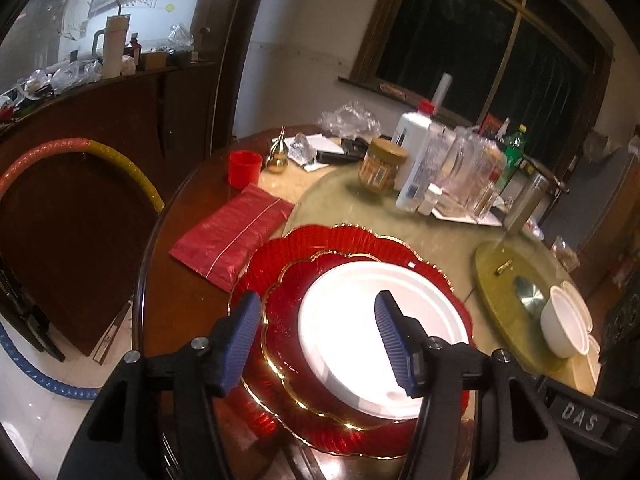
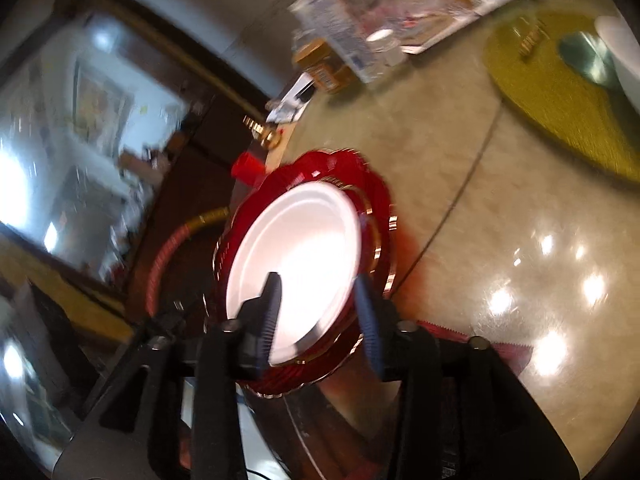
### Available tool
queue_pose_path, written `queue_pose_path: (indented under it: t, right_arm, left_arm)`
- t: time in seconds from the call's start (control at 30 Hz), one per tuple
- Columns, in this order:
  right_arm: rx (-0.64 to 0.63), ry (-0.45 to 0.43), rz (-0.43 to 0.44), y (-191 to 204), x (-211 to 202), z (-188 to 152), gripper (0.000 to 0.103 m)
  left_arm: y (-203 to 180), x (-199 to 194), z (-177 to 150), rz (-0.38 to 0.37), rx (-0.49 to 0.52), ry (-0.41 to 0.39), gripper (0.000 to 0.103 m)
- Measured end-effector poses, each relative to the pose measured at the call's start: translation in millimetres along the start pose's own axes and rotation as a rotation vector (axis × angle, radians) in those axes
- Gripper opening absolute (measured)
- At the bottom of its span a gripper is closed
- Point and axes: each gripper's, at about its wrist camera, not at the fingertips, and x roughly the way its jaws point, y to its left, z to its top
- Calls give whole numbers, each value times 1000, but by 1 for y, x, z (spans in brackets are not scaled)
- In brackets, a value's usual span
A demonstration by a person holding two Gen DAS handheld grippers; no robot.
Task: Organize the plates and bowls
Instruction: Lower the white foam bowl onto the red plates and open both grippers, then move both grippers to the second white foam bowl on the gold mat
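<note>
A white plate (image 1: 372, 332) lies on top of two stacked red gold-rimmed scalloped plates (image 1: 320, 248) at the table's near edge. My left gripper (image 1: 320, 340) is open just above this stack, its blue pads apart over the white plate. In the blurred, tilted right wrist view the same white plate (image 2: 296, 252) and red plates (image 2: 376, 196) show. My right gripper (image 2: 320, 312) is open with its fingers either side of the near rim of the stack. White bowls (image 1: 564, 324) stand on a gold mat at the right.
A gold round mat (image 1: 508, 288) with a metal centre lies right. A red pouch (image 1: 232, 232), a red cup (image 1: 244, 168), a gold ornament (image 1: 278, 156), a jar (image 1: 380, 166) and bottles (image 1: 416, 160) crowd the far table. A wooden chair back (image 1: 80, 216) stands left.
</note>
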Motion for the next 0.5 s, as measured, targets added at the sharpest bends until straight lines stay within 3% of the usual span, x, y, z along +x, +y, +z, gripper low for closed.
queue_pose_path:
  t: [0.07,0.3,0.4,0.5]
  right_arm:
    - [-23,-55,-20,4,-11,1,40]
    - [109,-184,-6,-30,-40,2,40]
    - [167,-228,-22,-44,-51,1,41]
    - [222,-253,-42,-59,-62,0,64]
  left_arm:
    - [-1,-2,1,3,5,-12,60]
    - [-2,-12,1,-3,-10,-62,68]
    - [-9,-16,-1,-13,7,-76,80]
    - [-20,-18,-3,-30,39,-70,81]
